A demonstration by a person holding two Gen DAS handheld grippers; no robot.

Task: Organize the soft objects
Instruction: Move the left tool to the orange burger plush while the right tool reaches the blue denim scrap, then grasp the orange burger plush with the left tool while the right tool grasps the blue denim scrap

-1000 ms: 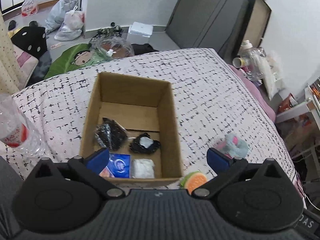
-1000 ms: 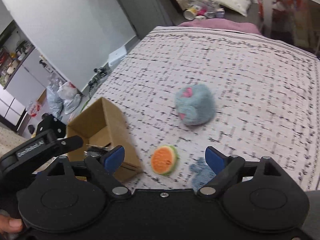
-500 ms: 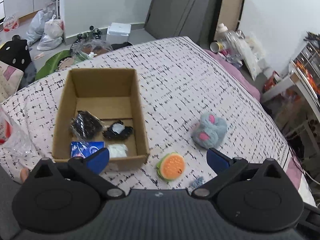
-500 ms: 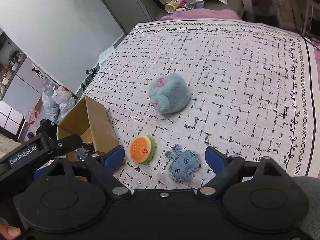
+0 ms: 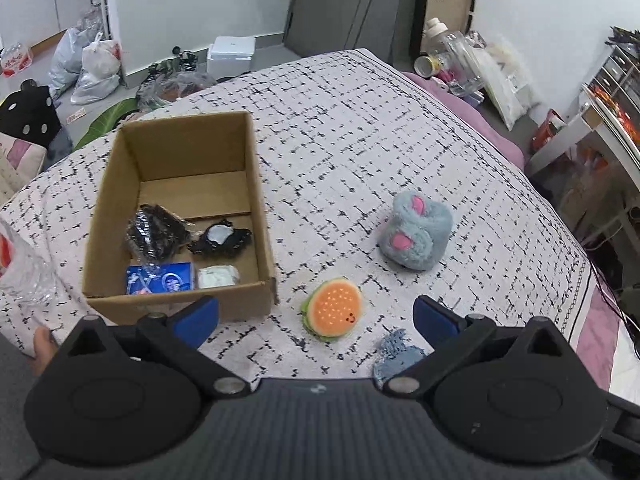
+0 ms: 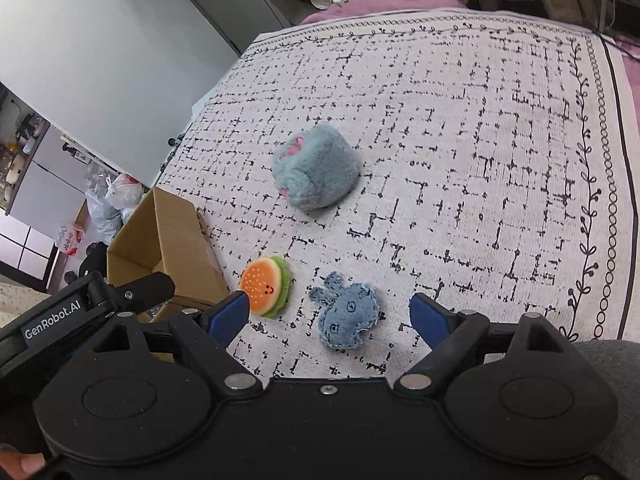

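While both our tools gape wide and empty, right tool [image 6: 328, 314] over denim plush [image 6: 347, 315], burger plush [image 6: 266, 285] at ten o'clock, left tool [image 5: 316, 318] beside cardboard box [image 5: 256, 184].

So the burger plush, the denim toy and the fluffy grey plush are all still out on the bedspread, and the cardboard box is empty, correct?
Not quite: the cardboard box is not empty. The left wrist view shows several small items in it. The burger plush, denim toy and fluffy grey plush do lie outside on the bedspread.
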